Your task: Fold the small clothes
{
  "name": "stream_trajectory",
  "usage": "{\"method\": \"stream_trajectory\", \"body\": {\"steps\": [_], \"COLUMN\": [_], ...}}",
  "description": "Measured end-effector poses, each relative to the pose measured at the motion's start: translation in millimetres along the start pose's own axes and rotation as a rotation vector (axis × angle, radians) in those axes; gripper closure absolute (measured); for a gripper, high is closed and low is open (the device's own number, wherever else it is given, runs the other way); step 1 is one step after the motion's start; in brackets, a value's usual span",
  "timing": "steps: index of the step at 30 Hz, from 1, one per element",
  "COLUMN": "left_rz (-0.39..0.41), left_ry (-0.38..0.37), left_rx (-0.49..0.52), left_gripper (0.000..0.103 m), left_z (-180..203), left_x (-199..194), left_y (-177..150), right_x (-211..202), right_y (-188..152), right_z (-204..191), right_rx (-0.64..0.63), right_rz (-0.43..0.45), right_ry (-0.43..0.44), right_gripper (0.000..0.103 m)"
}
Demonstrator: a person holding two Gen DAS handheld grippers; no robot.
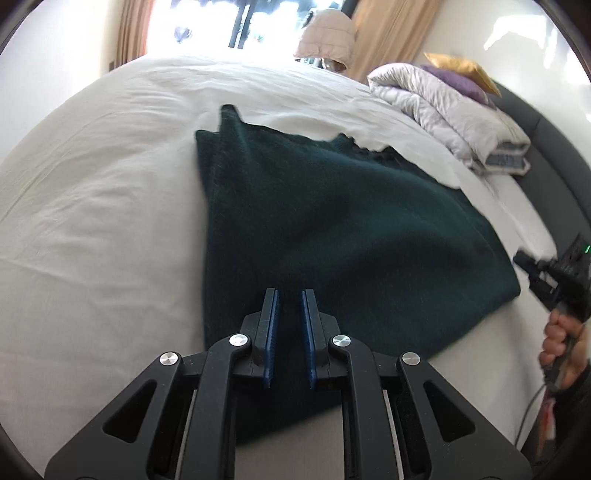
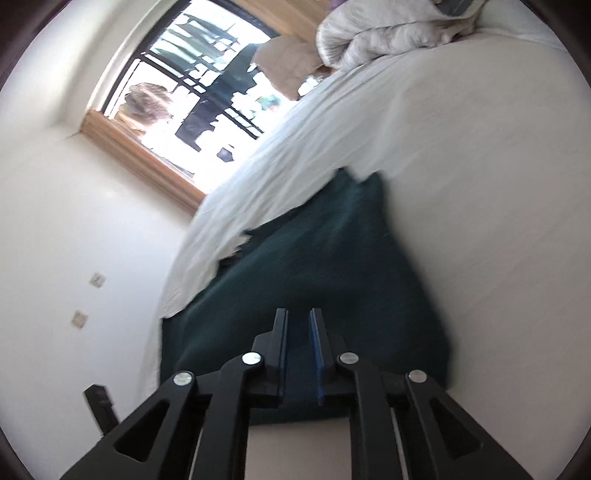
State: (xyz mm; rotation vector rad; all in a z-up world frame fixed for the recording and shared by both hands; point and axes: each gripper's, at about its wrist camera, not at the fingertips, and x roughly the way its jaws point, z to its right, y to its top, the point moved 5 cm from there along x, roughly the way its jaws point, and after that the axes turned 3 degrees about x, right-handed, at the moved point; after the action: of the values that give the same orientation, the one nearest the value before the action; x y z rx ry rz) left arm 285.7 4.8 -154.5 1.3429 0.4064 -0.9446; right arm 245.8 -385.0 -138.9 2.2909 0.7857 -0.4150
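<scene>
One dark green garment (image 1: 332, 221) lies on the white bed (image 1: 92, 221), near edge toward the person, already doubled along its left side, where a folded edge runs near to far. Left to right: bare sheet, then the garment, then bare sheet, with a rumpled duvet (image 1: 450, 107) and pillows (image 1: 461, 74) far right by the headboard. Window (image 1: 236, 22) and curtains at the far side.

Left gripper (image 1: 290, 295): jaws nearly closed, dark cloth runs between the blue pads at the garment's near hem, so it looks pinched on the fabric. Right gripper (image 2: 298, 314) sits at the garment's near right corner; in its own view cloth lies between the jaws with a narrow gap showing, and I cannot tell whether the pads press it yet. A hand (image 1: 565, 347) holds that tool at right.

Step, as I judge it: gripping the near hem with both tools for the next fold. Next move calls for a firm right pinch, then lifting both corners together and carrying them toward the far edge, keeping the hem level so layers don't skew.
</scene>
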Motion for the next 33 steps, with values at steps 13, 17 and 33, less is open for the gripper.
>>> {"method": "stream_trajectory", "body": {"steps": [13,17,33], "left_rz": [0.016,0.027,0.276], "left_ry": [-0.042,-0.08,-0.33], "left_rx": [-0.071,-0.112,-0.621], "left_gripper": [0.091,0.091,0.013], "left_z": [-6,-13,-17], "left_x": [-8,-6,-88], "left_y": [-25,-24,-77], "right_x": [94,46,37], "right_y": [-71,-23,-11], "right_z": [-29,29,-57], "right_rx": [0.043,0.13,-0.004], "right_rz": [-0.274,-0.108,-0.011], "right_ry": [0.111,-0.008,0.048], "right_gripper": [0.098,0.101,0.042]}}
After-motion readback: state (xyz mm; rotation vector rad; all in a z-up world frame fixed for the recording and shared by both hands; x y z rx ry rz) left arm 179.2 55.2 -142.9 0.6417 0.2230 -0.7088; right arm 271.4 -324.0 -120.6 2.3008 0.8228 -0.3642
